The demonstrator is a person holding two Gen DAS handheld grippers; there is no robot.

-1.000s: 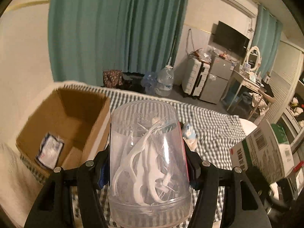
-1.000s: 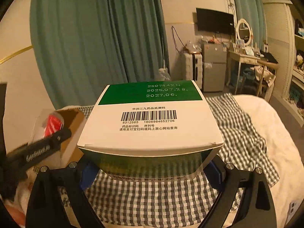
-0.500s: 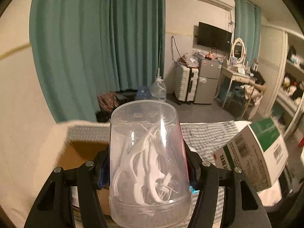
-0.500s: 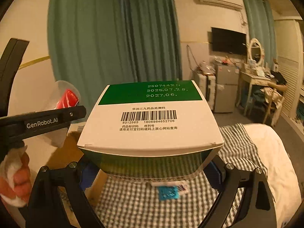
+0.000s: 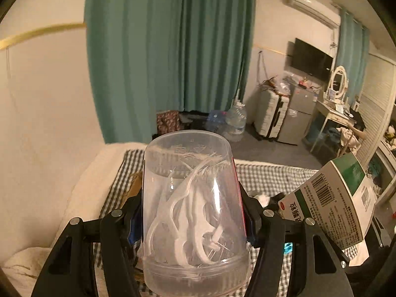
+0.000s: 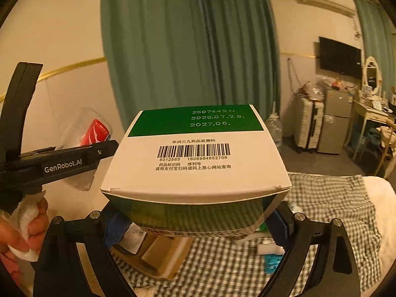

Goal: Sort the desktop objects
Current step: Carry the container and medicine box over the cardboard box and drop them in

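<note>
In the left wrist view, a clear plastic jar (image 5: 193, 210) of white floss picks fills the centre, and my left gripper (image 5: 194, 216) is shut on its sides. In the right wrist view my right gripper (image 6: 198, 220) is shut on a green and white medicine box (image 6: 195, 163), barcode face up. That medicine box (image 5: 331, 198) shows tilted at the right of the left wrist view. One finger (image 6: 74, 160) of the left gripper and the jar (image 6: 84, 133) show at the left of the right wrist view. An open cardboard box (image 6: 160, 250) sits below the medicine box, mostly hidden.
A green checked cloth (image 6: 329, 203) covers the white bed. A white packet (image 6: 269, 248) and a teal packet (image 6: 272, 262) lie on it near the cardboard box. A hand (image 6: 27, 225) wrapped in white holds the left gripper. Teal curtains (image 5: 173, 49), a suitcase and a fridge stand beyond.
Both grippers have risen and swung toward the curtain with their loads still held. The cardboard box has slid out of the left wrist view behind the jar.
</note>
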